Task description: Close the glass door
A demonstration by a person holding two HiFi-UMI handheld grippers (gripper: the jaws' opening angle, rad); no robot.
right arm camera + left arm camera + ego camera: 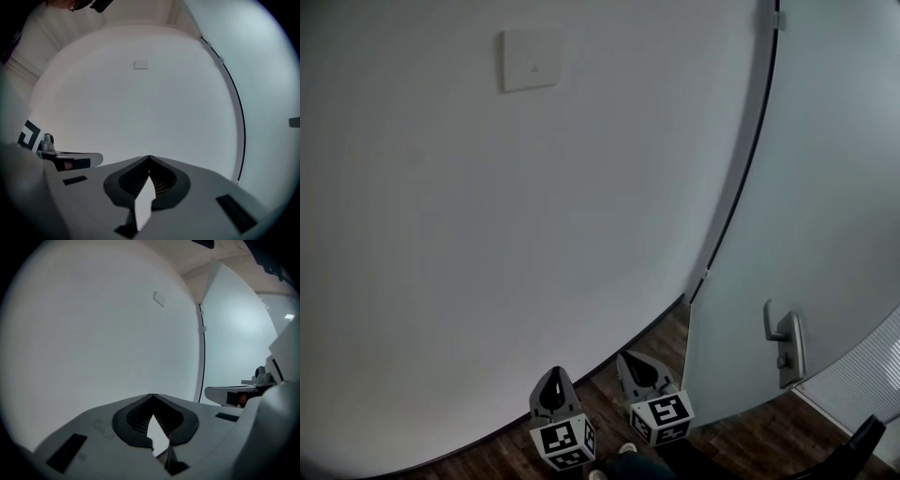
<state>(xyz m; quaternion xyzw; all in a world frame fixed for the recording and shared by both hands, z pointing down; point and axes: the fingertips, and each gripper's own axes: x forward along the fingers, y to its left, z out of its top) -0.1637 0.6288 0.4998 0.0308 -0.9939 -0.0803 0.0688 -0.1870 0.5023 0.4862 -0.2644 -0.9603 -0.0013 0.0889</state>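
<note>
The frosted glass door (pixel 825 206) stands ajar at the right, its hinged edge against the white wall (pixel 516 234). Its metal lever handle (pixel 782 339) is low on the pane. My left gripper (pixel 555 373) and right gripper (pixel 624 357) hang side by side near the floor, both pointing at the wall, left of the door and apart from it. In the left gripper view the left gripper (pixel 151 394) has its jaw tips together and nothing between them. The right gripper (pixel 149 156) shows the same, with the door (pixel 269 70) to its right.
A white switch plate (pixel 531 60) sits high on the wall. Dark wood floor (pixel 609 412) runs along the wall's foot. A person's shoe (pixel 626 449) shows at the bottom edge. White slatted blinds (pixel 862 375) lie beyond the door at the lower right.
</note>
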